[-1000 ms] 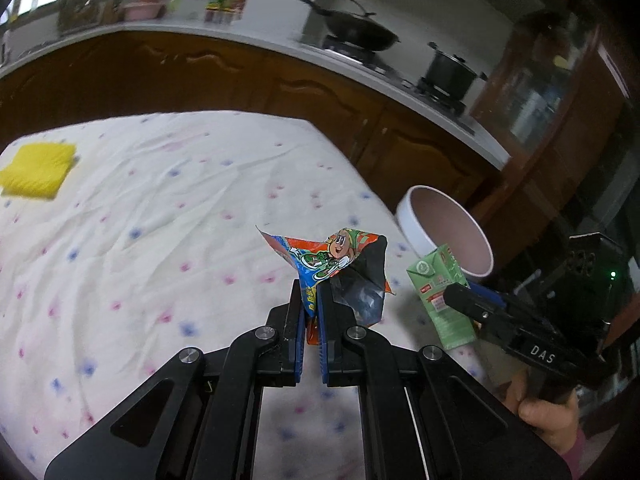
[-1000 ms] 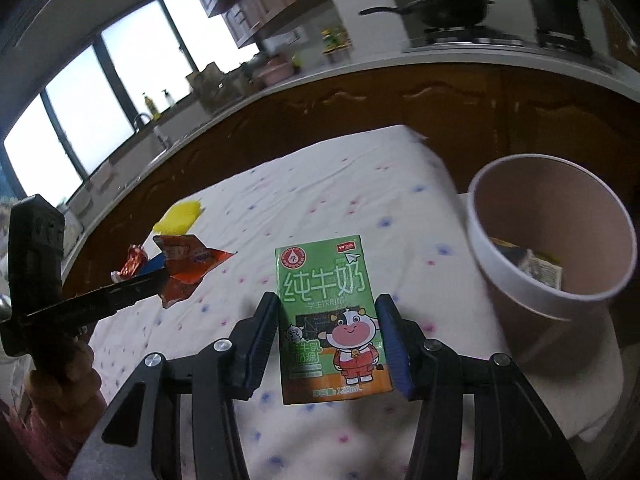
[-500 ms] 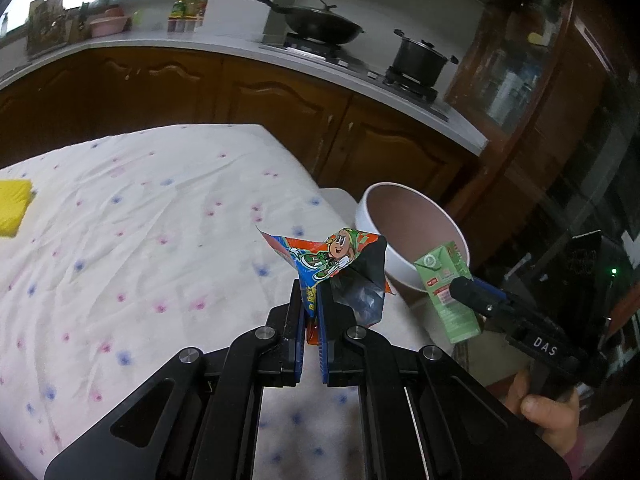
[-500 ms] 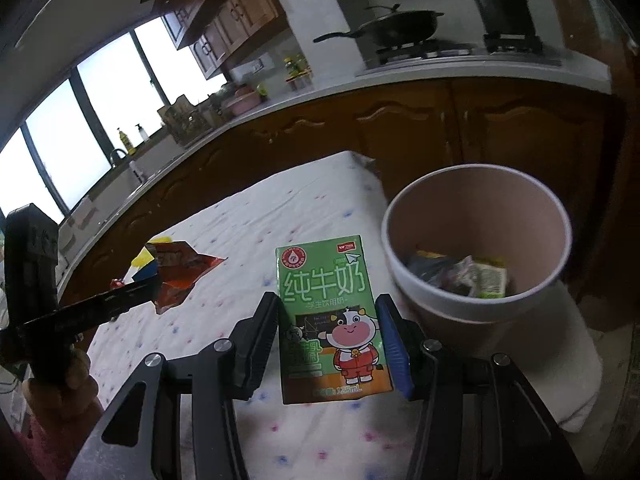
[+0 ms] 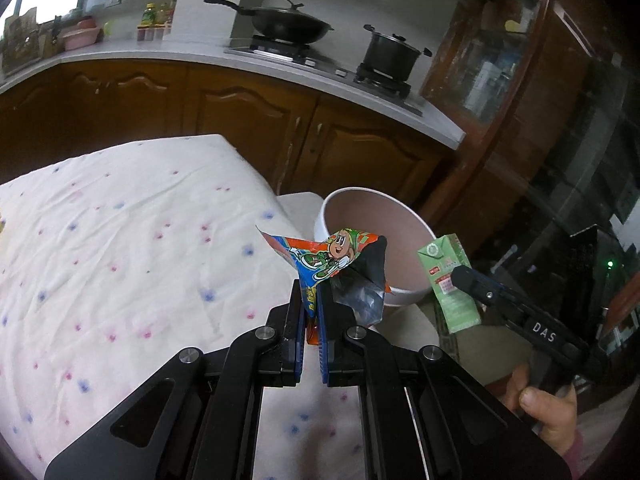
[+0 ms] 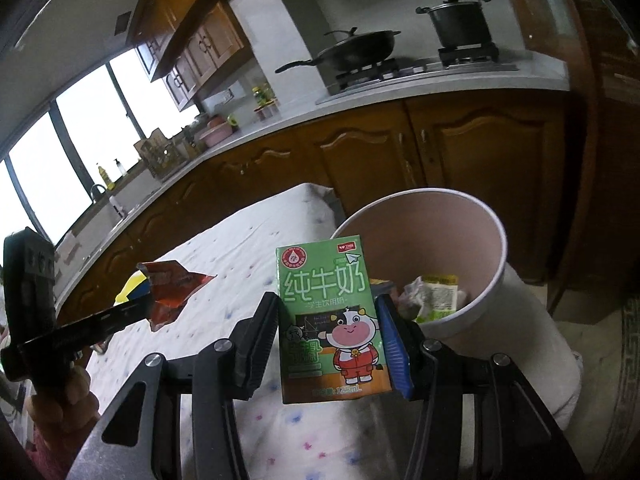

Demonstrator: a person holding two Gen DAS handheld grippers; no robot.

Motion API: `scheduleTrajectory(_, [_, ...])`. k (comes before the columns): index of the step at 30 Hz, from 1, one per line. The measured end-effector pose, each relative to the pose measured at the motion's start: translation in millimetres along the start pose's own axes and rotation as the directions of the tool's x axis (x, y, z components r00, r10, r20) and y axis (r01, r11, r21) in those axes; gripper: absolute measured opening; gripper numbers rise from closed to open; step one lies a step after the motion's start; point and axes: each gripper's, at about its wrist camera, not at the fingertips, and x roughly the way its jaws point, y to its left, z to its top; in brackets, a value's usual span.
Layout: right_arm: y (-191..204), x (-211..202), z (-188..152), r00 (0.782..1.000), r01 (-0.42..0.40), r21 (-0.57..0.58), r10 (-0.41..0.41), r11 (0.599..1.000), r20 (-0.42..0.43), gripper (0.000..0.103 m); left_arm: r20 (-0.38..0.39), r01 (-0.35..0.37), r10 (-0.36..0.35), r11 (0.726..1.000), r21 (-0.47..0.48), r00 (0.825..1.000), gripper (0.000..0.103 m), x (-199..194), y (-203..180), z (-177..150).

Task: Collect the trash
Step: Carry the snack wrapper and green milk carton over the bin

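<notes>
My left gripper [image 5: 310, 300] is shut on a crumpled cartoon snack wrapper [image 5: 336, 260], held above the table's right end, just short of the white bin [image 5: 400, 300]. In the right wrist view my right gripper [image 6: 328, 320] is shut on an upright green milk carton [image 6: 332, 316], directly in front of the bin [image 6: 496, 280]. The bin holds several wrappers [image 6: 432, 296]. The carton [image 5: 448, 284] and right gripper [image 5: 472, 280] also show at the right of the left wrist view; the left gripper [image 6: 150, 304] with its wrapper [image 6: 172, 288] shows at the left of the right wrist view.
The table carries a white cloth with coloured dots [image 5: 120, 260]. A yellow item [image 6: 130, 288] lies on it behind the left gripper. Brown kitchen cabinets [image 5: 248, 128] and a counter with a wok [image 5: 288, 24] and pot [image 5: 390, 56] run behind. A patterned rug [image 6: 624, 360] lies beyond the bin.
Both grippers have travelled toward the bin with their loads; the bin now looks larger and nearer in both views. The grips are unchanged.
</notes>
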Motion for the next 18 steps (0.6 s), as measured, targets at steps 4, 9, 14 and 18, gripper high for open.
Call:
scheduleTrajectory(4, [-6,-1,3,1.000,0.010,0.011,-0.010,1.000,0.013,0.050,-0.005,0.014,-0.014,1.000,0.014,1.000,0.005,8,-9,6])
scheduleTrajectory(9, [-15,-2,10,0.999,0.021,0.027,-0.022,0.999,0.031,0.050,-0.007,0.031,-0.031,0.999,0.031,1.000,0.005,20,-19,13])
scheduleTrajectory(14, [-27,0,22,0.998,0.034,0.052,-0.036,0.998,0.049,0.050,-0.010,0.040,-0.040,0.998,0.047,0.999,0.005,35,-28,25])
scheduleTrajectory(18, [-37,5,31,0.998,0.041,0.067,-0.044,0.997,0.052,0.050,-0.019,0.055,-0.054,0.997,0.058,0.998,0.005,51,-38,39])
